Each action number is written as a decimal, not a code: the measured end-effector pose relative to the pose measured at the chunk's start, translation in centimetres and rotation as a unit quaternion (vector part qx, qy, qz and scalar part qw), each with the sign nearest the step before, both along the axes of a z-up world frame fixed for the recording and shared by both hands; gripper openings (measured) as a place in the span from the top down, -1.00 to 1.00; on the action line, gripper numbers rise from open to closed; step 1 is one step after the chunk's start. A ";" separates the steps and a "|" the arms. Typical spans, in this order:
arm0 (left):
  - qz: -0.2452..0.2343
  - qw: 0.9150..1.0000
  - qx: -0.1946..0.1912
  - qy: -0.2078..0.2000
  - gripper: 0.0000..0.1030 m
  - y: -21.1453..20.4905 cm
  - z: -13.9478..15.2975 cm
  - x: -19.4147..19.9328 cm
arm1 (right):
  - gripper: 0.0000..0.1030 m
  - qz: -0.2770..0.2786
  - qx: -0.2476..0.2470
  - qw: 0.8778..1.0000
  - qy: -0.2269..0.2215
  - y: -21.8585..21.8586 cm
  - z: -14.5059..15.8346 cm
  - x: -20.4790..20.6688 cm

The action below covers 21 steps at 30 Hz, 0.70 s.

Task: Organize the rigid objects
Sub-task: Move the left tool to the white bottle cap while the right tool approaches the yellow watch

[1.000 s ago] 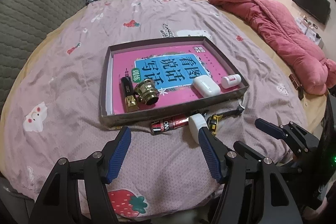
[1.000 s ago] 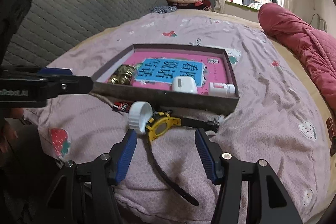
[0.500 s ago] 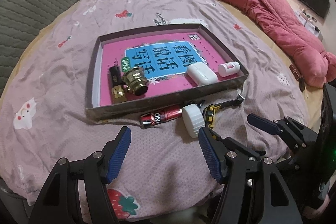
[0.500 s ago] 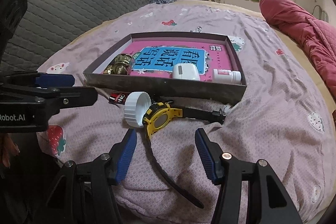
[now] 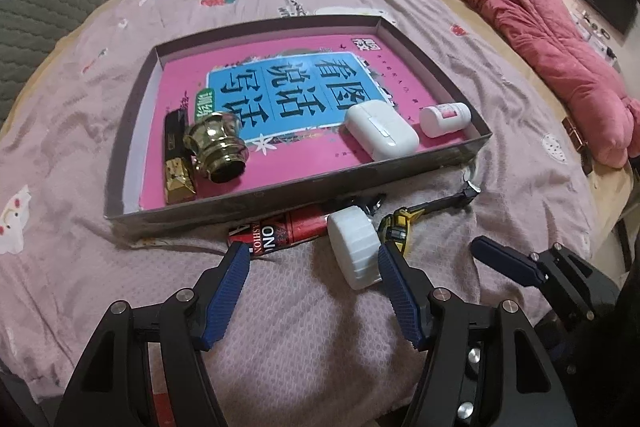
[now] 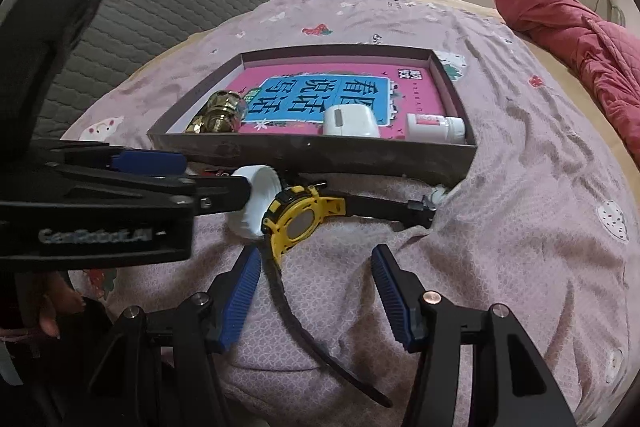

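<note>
Tray: shallow grey box on the bedspread, holding a pink book, a brass knob, a black-and-gold bar, a white case and a small white bottle.
Loose items: red tube, white cap and yellow watch lie just outside the tray's near wall.
Left gripper: jaws wide apart, empty; the tube lies just beyond its left fingertip, the cap beside its right finger.
Right gripper: jaws apart, holding nothing; the watch face lies just ahead, its black strap running back between the fingers.
</note>
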<state>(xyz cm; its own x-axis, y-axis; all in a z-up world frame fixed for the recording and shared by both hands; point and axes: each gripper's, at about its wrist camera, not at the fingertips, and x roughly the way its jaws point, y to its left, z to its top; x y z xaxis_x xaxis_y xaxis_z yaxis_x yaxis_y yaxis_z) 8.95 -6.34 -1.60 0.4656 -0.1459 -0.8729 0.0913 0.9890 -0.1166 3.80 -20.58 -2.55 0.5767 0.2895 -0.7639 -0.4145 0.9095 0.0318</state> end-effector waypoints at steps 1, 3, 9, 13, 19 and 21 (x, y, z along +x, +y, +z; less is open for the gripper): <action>0.000 1.000 -0.005 0.002 -0.34 0.0 -0.1 0.1 | -0.11 0.001 -0.001 1.000 0.000 0.1 -0.1 0.0; -0.004 1.000 -0.006 0.002 -0.37 -0.2 -0.2 0.4 | -0.11 0.001 0.000 1.000 0.002 0.1 -0.2 0.0; 0.005 1.000 -0.023 0.009 -0.46 0.3 -0.6 0.7 | -0.11 0.001 -0.005 1.000 0.009 0.4 -0.7 0.2; 0.009 0.999 -0.032 0.017 -0.48 0.2 -0.7 1.1 | -0.11 0.003 -0.009 1.000 0.011 0.6 -0.9 0.3; -0.003 1.000 -0.017 0.014 -0.47 -0.9 -0.9 1.0 | -0.11 -0.002 -0.004 1.000 0.015 0.4 -1.0 0.5; -0.005 1.000 -0.016 0.012 -0.48 -1.0 -1.0 1.0 | -0.11 -0.003 -0.003 1.000 0.016 0.3 -1.0 0.5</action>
